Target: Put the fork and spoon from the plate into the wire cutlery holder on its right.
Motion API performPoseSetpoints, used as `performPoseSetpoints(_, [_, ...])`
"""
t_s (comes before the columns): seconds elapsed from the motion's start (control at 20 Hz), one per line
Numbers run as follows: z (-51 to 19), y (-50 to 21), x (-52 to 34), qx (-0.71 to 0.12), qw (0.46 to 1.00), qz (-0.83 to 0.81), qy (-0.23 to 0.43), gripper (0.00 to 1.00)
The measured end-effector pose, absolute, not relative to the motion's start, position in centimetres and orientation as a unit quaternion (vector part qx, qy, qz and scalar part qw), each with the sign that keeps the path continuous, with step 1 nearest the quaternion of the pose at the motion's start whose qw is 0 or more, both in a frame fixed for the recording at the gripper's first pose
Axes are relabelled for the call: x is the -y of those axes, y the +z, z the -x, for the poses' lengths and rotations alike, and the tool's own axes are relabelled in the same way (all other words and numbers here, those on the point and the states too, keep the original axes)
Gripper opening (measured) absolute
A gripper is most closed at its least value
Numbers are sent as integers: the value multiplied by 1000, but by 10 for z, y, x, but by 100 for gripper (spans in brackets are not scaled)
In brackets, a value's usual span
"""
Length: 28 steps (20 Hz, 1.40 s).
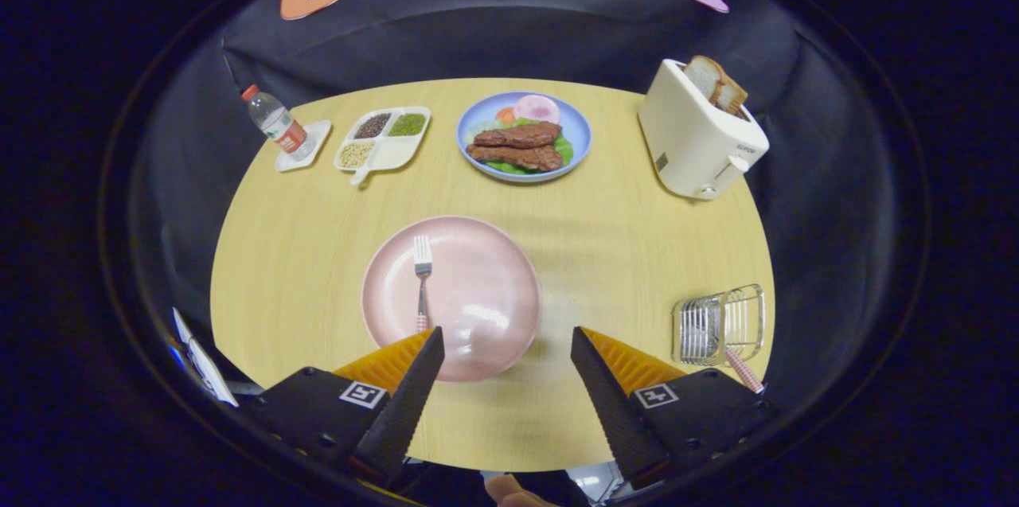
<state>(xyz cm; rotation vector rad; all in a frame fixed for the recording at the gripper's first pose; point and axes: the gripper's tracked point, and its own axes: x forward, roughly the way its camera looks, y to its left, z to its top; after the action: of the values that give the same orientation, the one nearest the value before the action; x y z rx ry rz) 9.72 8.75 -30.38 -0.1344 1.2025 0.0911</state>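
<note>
Now the fork (422, 280) lies tines away on the plate (486, 252); claw (506, 344) wide open, empty.

From my remote station I record these colours. The table (318, 252) is pale yellow wood with a fine straight grain. The plate (478, 292) is glossy pink with a white highlight; the fork (422, 272) on it is silver, with a pink-and-white checked handle end. The wire cutlery holder (719, 324) is bright silver, and a handle (744, 370) of the same pink-and-white check projects from it. The far plate (579, 133) is light blue and carries brown meat, green leaves and a pink slice. The toaster (696, 137) is cream, its bread (716, 83) white with brown crust. The divided tray (398, 153) is white, holding dark brown, green and beige grains. The bottle (275, 123) is clear with a red cap.
</note>
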Motion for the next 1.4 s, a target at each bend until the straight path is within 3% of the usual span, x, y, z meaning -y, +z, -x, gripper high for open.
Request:
performPoseSetpoints(0.6, [-96,-390,-151,-568,820,52,55,97])
performPoseSetpoints(0.85, [-85,-406,-168,-584,806,53,80,75])
performPoseSetpoints(1.05, [-88,-411,-170,-587,803,68,81,48])
performPoseSetpoints(1.2, [-91,-417,-166,-586,802,91,74,48])
performPoseSetpoints(1.35, [-92,-421,-163,-592,799,82,64,10])
performPoseSetpoints(1.4, [-92,-423,-164,-592,799,81,66,13])
